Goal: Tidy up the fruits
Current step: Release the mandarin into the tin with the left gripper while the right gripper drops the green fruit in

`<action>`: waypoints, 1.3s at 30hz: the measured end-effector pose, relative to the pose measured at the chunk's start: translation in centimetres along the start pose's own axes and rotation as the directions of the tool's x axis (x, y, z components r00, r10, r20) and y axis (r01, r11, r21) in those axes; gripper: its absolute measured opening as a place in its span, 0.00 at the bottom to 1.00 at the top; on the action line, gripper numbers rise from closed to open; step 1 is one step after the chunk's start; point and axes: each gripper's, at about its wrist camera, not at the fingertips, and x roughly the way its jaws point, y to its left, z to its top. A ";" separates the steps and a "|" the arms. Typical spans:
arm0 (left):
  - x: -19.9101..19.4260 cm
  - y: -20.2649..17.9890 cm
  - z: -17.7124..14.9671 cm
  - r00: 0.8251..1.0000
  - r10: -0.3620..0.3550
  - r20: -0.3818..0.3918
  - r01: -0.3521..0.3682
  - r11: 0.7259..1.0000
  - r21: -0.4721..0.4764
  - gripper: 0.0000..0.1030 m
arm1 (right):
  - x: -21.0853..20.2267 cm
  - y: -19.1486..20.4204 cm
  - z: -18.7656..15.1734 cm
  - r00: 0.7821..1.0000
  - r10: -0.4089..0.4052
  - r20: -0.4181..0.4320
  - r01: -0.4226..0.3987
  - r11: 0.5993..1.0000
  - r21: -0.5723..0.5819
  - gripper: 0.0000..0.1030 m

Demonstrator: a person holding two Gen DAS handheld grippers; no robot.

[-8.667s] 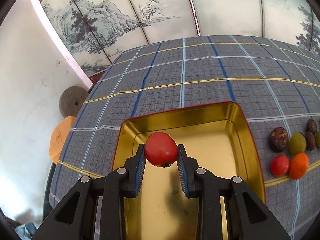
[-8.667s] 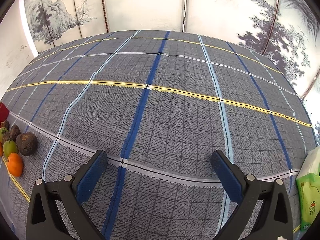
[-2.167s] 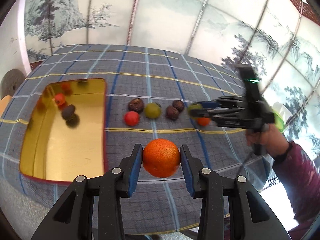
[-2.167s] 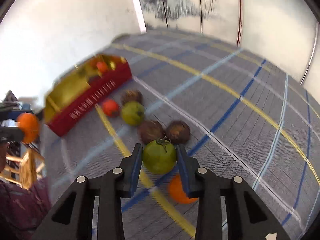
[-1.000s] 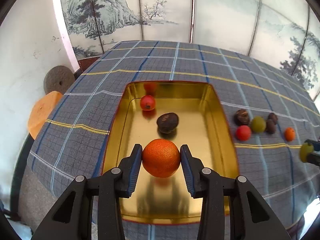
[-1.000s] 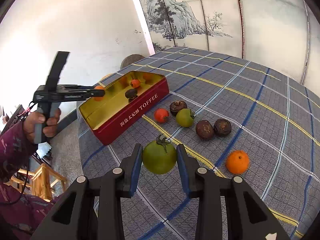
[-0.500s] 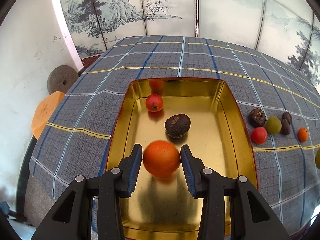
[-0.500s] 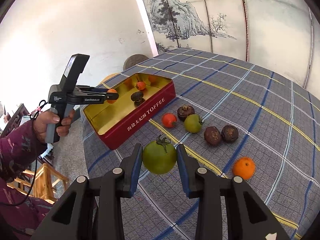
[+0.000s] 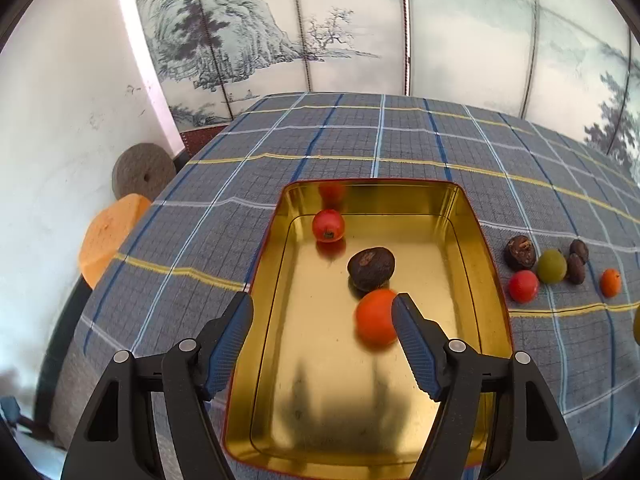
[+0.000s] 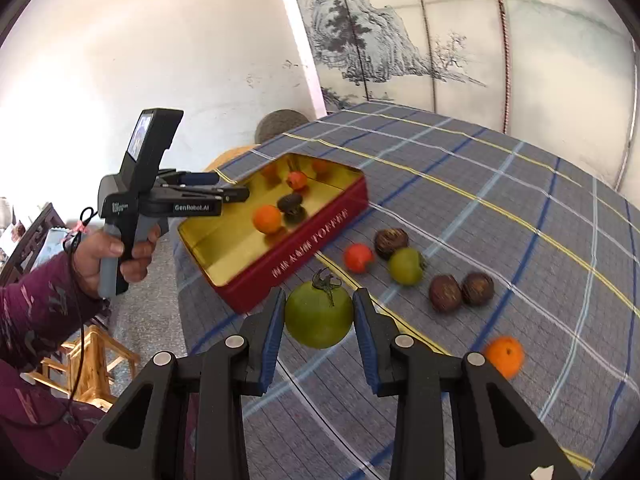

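Observation:
My left gripper (image 9: 322, 318) is open above the gold tin (image 9: 280, 360). An orange (image 9: 376, 316) lies blurred in the tin by the right finger, next to a dark brown fruit (image 9: 371, 268) and a red tomato (image 9: 328, 225). My right gripper (image 10: 318, 320) is shut on a green tomato (image 10: 319, 314), held above the cloth near the red side of the tin (image 10: 304, 248). The left gripper (image 10: 208, 194) also shows in the right wrist view, over the tin.
On the checked cloth right of the tin lie a red tomato (image 9: 523, 286), a small green fruit (image 9: 552, 266), dark brown fruits (image 9: 520, 252) and a small orange (image 9: 611, 282). A stone disc (image 9: 142, 176) and an orange stool (image 9: 108, 236) stand past the table's left edge.
My left gripper has opened and let go of the orange, which now lies in the tin. My right gripper has come closer to the tin with the green tomato.

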 end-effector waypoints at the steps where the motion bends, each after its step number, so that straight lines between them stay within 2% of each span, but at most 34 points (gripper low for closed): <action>1: -0.3 0.3 -0.3 1.000 0.003 0.003 -0.003 1.000 -0.014 0.70 | 0.2 0.4 0.4 1.000 0.005 0.002 -0.005 1.000 -0.010 0.31; 6: -1.7 1.1 -1.4 1.000 0.015 0.009 -0.015 0.999 -0.047 0.70 | 1.4 2.1 2.1 0.999 0.042 0.003 -0.042 0.998 -0.043 0.31; 9: -2.8 1.6 -2.2 0.999 0.031 0.021 -0.030 0.998 -0.060 0.70 | 2.7 3.0 3.1 0.996 0.091 0.002 -0.091 0.995 -0.036 0.31; 18: -5.7 3.1 -4.4 0.998 0.045 0.053 -0.039 0.994 -0.099 0.72 | 9.2 6.3 5.7 0.973 0.220 -0.065 -0.221 0.975 -0.006 0.32; 26: -7.2 4.1 -6.0 0.995 0.073 0.073 -0.065 0.992 -0.111 0.73 | 14.1 8.0 7.9 0.958 0.262 -0.117 -0.259 0.965 0.041 0.32; 33: -6.9 4.8 -6.9 0.996 0.074 0.053 -0.067 0.990 -0.127 0.73 | 17.0 8.9 9.3 0.952 0.274 -0.139 -0.266 0.961 0.075 0.34; 39: -6.8 4.9 -7.4 0.997 0.070 0.037 -0.064 0.989 -0.135 0.73 | 17.1 9.4 10.8 0.954 0.281 -0.101 -0.274 0.958 0.084 0.34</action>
